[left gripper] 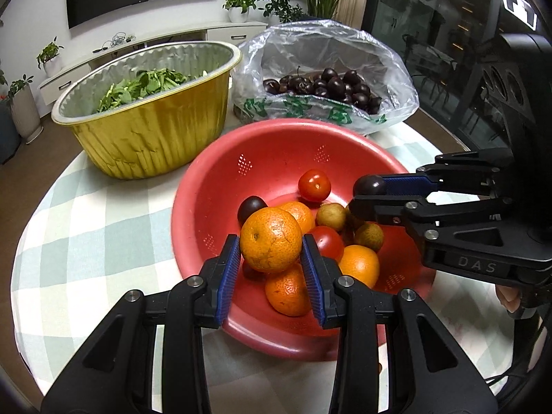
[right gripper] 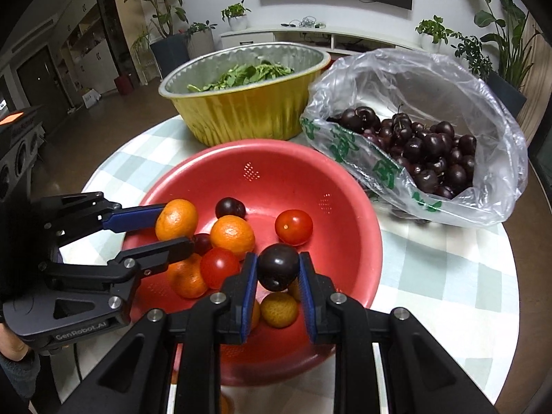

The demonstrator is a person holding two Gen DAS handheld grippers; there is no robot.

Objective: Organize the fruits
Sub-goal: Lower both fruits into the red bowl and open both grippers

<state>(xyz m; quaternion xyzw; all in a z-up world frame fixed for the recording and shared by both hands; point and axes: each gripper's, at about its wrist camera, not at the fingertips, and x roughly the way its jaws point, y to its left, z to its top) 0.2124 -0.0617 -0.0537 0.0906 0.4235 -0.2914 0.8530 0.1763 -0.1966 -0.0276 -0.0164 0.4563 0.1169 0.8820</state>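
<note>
Holding both picks over the red colander [left gripper: 220, 186], you have the left gripper [left gripper: 270, 258] clamped on an orange [left gripper: 270, 239] and the right gripper [right gripper: 277, 270] pinched tight on a dark cherry [right gripper: 278, 267]. Next, I judge, each needs carrying to its own group; the cherry likely belongs in the plastic bag [right gripper: 483, 110].

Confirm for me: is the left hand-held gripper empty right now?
No, the left hand-held gripper is clamped on an orange, its blue pads pressing both sides above the red colander.
</note>
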